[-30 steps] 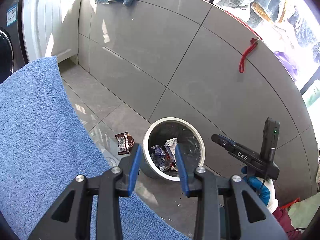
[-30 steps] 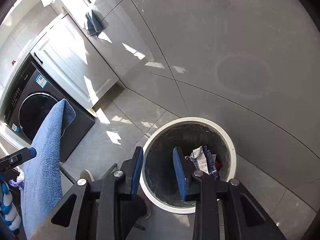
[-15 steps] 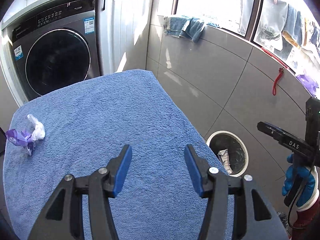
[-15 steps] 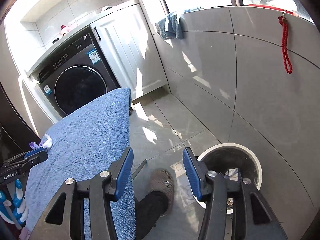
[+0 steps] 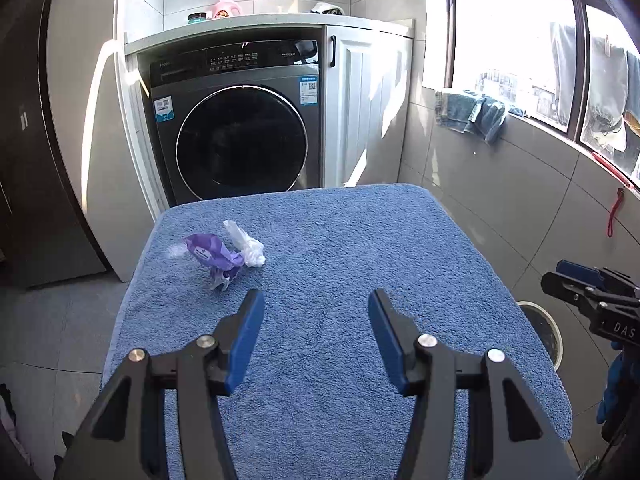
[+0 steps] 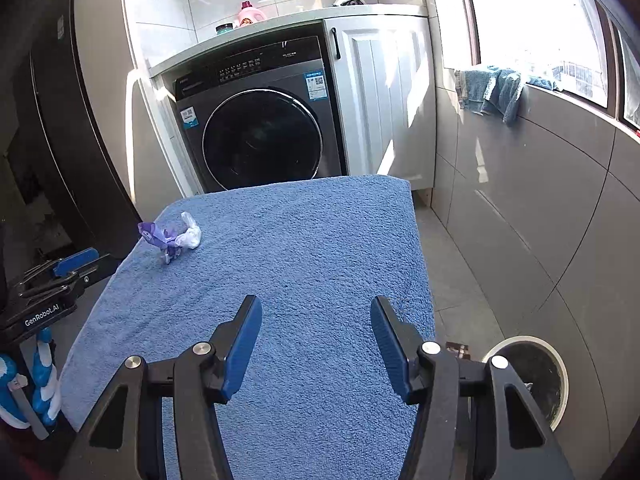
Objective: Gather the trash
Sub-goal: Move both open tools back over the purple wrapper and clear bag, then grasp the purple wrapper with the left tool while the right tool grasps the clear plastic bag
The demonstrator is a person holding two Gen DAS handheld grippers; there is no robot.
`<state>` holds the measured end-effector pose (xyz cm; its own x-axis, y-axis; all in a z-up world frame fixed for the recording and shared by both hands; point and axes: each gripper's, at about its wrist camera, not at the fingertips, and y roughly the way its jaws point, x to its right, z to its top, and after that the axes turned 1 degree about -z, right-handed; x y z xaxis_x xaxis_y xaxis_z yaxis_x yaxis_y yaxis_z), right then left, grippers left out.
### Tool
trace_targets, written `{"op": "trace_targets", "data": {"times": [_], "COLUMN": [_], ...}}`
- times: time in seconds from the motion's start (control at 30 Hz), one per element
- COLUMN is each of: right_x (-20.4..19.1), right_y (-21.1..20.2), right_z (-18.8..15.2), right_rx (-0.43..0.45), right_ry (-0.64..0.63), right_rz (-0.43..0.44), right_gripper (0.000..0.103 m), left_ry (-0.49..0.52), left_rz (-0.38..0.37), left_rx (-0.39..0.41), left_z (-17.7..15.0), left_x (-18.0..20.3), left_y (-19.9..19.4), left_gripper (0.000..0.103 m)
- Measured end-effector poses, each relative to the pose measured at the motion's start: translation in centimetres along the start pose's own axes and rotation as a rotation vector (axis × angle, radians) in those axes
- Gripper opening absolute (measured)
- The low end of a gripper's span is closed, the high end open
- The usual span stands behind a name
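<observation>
A purple wrapper [image 5: 214,254] and a crumpled white wrapper [image 5: 246,243] lie together on the blue towel-covered table [image 5: 360,264], at its far left. They also show in the right wrist view: the purple wrapper [image 6: 158,237] and the white wrapper [image 6: 190,233]. My left gripper [image 5: 316,336] is open and empty above the table's near part. My right gripper [image 6: 316,336] is open and empty over the table's right side. The white-rimmed trash bin [image 6: 558,364] stands on the floor at the table's right, with trash inside; its rim [image 5: 554,328] also shows in the left wrist view.
A dark washing machine [image 5: 240,136] and a white cabinet [image 5: 372,112] stand behind the table. A brown wrapper [image 6: 458,349] lies on the floor beside the bin. A grey tiled wall [image 6: 540,184] with blue cloths [image 6: 492,90] on its ledge runs along the right.
Both grippers rose from over the bin and swung left to face the table. Both stay open and empty, their fingers wider apart. The two wrappers have come closer in view.
</observation>
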<state>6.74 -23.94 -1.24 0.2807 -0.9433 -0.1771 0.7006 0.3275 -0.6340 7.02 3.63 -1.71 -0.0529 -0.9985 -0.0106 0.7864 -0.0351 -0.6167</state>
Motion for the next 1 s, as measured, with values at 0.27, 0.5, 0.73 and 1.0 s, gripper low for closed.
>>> {"op": "trace_targets", "data": {"times": [0.27, 0.5, 0.73, 1.0], "right_x": [-5.8, -8.2, -9.2, -10.8], "right_y": [0.6, 2.0, 6.4, 14.0], "right_z": [0.4, 1.1, 2.4, 4.9], "right_rx": [-0.012, -0.028, -0.086, -0.144], "right_ry": [-0.11, -0.158, -0.196, -0.221], "right_rz": [0.051, 0.087, 0.116, 0.201], "right_gripper": [0.055, 0.058, 0.059, 0.059], "left_ry": [-0.049, -0.086, -0.149, -0.203], "left_rz": [0.037, 0.05, 0.054, -0.01], "left_rx": [0.01, -0.012, -0.077, -0.127], "left_z": [-1.6, -2.3, -2.6, -0.2], "left_x": [-3.4, -5.9, -9.7, -14.2], "left_y": [-1.8, -1.0, 2.9, 9.2], "left_gripper": [0.052, 0.061, 0.061, 0.061]}}
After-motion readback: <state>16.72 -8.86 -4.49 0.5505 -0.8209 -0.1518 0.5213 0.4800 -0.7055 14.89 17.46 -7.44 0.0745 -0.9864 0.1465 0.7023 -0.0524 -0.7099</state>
